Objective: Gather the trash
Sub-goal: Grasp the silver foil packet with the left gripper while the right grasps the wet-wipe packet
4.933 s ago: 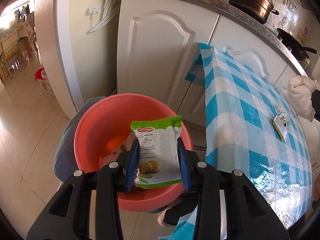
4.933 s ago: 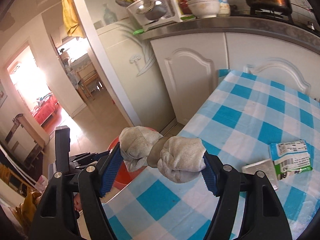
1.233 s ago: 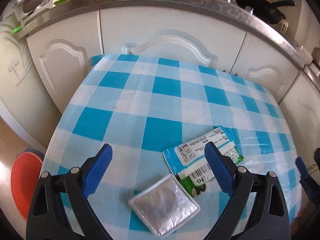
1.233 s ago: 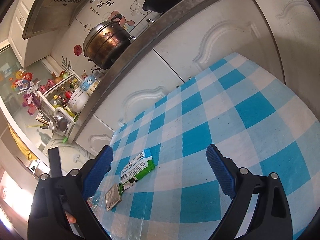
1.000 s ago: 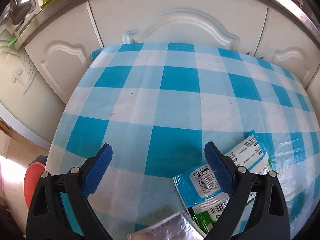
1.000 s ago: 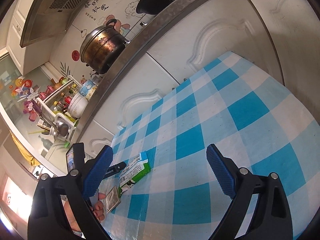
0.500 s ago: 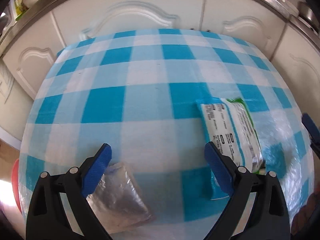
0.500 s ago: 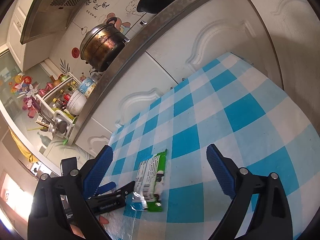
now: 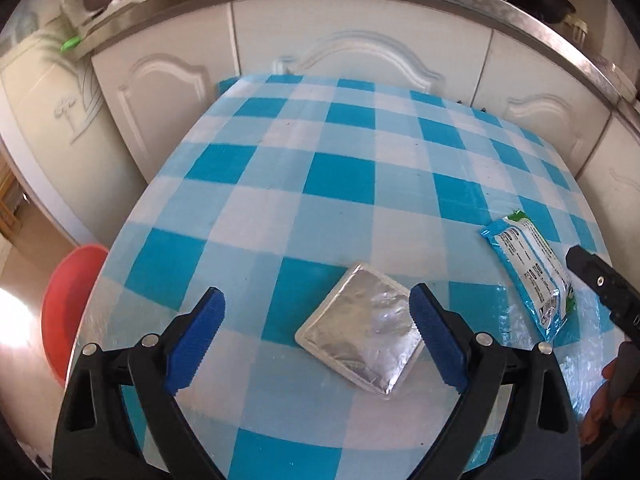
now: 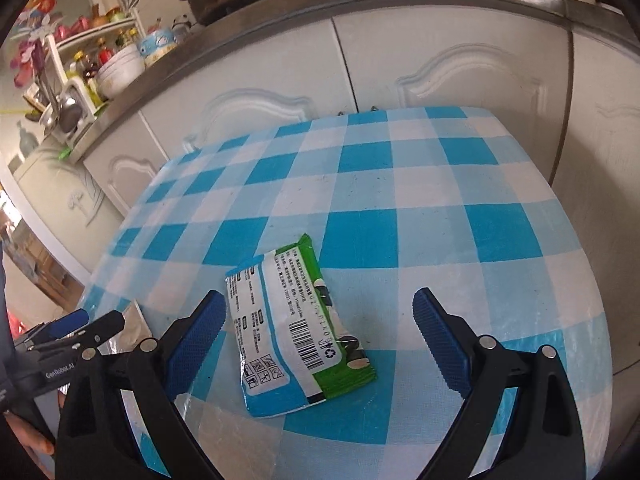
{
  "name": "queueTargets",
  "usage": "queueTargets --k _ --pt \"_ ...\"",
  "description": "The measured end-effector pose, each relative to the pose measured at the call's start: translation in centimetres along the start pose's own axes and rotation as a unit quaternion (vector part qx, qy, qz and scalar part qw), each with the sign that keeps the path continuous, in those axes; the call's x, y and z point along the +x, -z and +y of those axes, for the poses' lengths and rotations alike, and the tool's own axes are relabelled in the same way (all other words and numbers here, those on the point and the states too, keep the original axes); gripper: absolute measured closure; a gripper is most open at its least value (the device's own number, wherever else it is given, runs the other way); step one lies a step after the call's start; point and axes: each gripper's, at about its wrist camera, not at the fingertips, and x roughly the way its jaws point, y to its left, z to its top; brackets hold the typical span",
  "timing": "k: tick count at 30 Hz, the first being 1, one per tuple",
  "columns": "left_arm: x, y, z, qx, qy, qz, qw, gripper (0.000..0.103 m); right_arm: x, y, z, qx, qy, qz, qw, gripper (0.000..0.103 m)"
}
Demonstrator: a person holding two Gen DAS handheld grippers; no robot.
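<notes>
Shifted since earlier: silver foil packet (image 9: 362,330) now between spread left gripper (image 9: 316,340) pads; green-blue wrapper (image 10: 294,330) between spread right gripper (image 10: 320,344) pads, nearer its left pad. Both on checked tablecloth (image 9: 340,176).

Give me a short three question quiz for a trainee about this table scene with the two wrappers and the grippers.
1. True or false: the left gripper is shut on the silver foil packet.
2. Which wrapper lies between the right gripper's open jaws? A) silver foil packet B) blue and green wrapper
3. What red thing stands on the floor to the left of the table?

Key: 1. False, its jaws are open. 2. B. 3. The red basin.
</notes>
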Motion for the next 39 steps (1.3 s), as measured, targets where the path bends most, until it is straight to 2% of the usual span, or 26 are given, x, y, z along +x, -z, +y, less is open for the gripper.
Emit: queueTargets --k 3,8,13,17,19,21,27,30,31,33,39 --pt "0.9 0.3 0.6 -0.021 0.002 0.021 0.9996 0.009 0.9 0.3 1.2 -0.026 -0.001 0.02 0.999 0.009" --pt "1.2 0.7 0.3 -0.045 0.021 0.025 0.9985 0.009 1.7 0.6 2.7 -0.069 0.041 0.031 0.996 0.009" --pt "1.4 1.0 -1.7 -0.019 0.012 0.016 0.9996 0.009 2.6 0.7 3.0 -0.081 0.054 0.044 0.994 0.01" --pt "1.4 1.3 -2.3 -0.003 0.017 -0.006 0.9998 0.01 2.7 0.6 3.1 -0.084 0.053 0.045 0.994 0.01" --pt "1.4 1.5 -2.7 0.017 0.021 -0.017 0.9995 0.015 2.7 0.6 3.1 -0.082 0.053 0.045 0.994 0.01" --pt "1.2 1.6 -3.0 0.032 0.012 -0.025 0.9991 0.035 2.8 0.5 3.1 -0.081 0.054 0.046 0.994 0.01" --pt "1.1 1.4 -2.7 0.04 0.019 -0.032 0.9985 0.062 3.3 0.5 3.2 -0.088 0.057 0.055 0.993 0.01" --pt "1.1 1.3 -2.4 0.042 0.022 -0.033 0.9983 0.068 3.4 0.6 3.6 -0.1 0.066 0.057 0.991 0.01" --pt "1.1 1.3 -2.3 0.04 0.025 -0.033 0.9983 0.069 3.5 0.7 3.7 -0.104 0.068 0.059 0.99 0.017" --pt "1.1 1.4 -2.2 0.041 0.03 -0.034 0.9981 0.074 3.4 0.8 4.0 -0.115 0.07 0.056 0.989 0.023" --pt "0.8 1.6 -1.8 0.042 0.041 -0.034 0.9977 0.077 3.0 0.9 4.2 -0.121 0.062 0.051 0.989 0.038"
